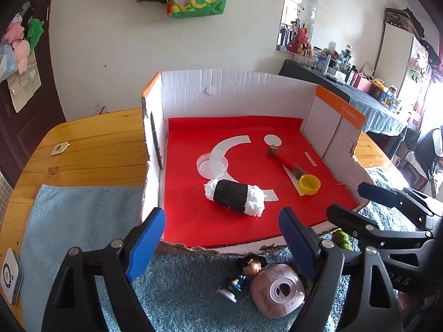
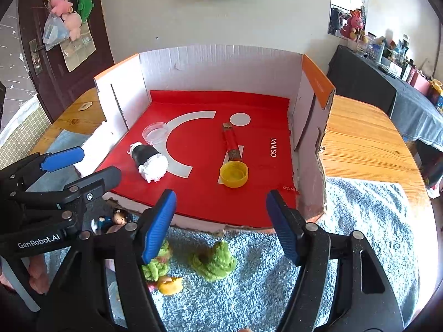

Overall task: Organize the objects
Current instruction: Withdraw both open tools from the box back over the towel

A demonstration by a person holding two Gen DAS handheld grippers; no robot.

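An open cardboard box (image 1: pixel 238 91) with a red liner (image 2: pixel 205 191) holds a black-and-white roll (image 1: pixel 235 197), a clear round lid (image 1: pixel 211 164), a red tube (image 1: pixel 286 161) and a yellow cap (image 1: pixel 309 184). On the blue towel in front lie a small figurine (image 1: pixel 245 274), a pink toy camera (image 1: pixel 278 290) and two green fuzzy pieces (image 2: pixel 213 260) (image 2: pixel 156 265). My left gripper (image 1: pixel 221 246) is open above the figurine and camera. My right gripper (image 2: pixel 221 227) is open above the green pieces. Both are empty.
The box stands on a wooden table (image 2: pixel 357 138) with a fuzzy blue towel (image 2: pixel 371 215) at the front. A light blue cloth (image 1: pixel 69 215) and a white gadget (image 1: pixel 11 275) lie at the left. A cluttered side table (image 1: pixel 368 94) stands at the back right.
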